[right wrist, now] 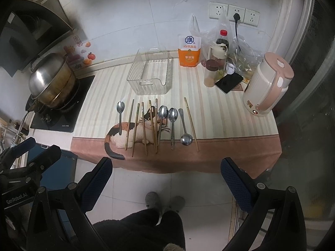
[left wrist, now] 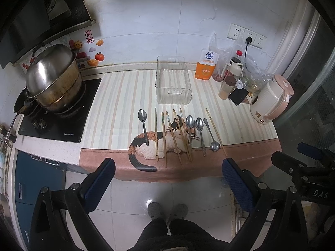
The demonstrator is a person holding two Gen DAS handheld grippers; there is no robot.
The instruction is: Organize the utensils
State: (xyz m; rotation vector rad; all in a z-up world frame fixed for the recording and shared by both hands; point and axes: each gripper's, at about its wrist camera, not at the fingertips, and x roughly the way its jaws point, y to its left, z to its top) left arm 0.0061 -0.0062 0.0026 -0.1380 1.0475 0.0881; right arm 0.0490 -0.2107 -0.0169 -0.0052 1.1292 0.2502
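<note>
Utensils [left wrist: 184, 133]: spoons, chopsticks in a row on tabletop [left wrist: 240, 113], clear bin [left wrist: 172, 83] at 12 o'clock. Left gripper [left wrist: 167, 179] and right gripper [right wrist: 165, 177] jaws wide open, empty, off the tabletop edge.

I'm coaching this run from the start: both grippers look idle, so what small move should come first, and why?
Probably lower the right gripper toward the rightmost chopstick. Both grippers are open and short of the counter, the clear bin holds nothing, and that chopstick lies apart from the others, so it is easy to pinch.

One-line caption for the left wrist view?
Open left gripper hovers before spoons and chopsticks lined up below an empty clear bin.
</note>
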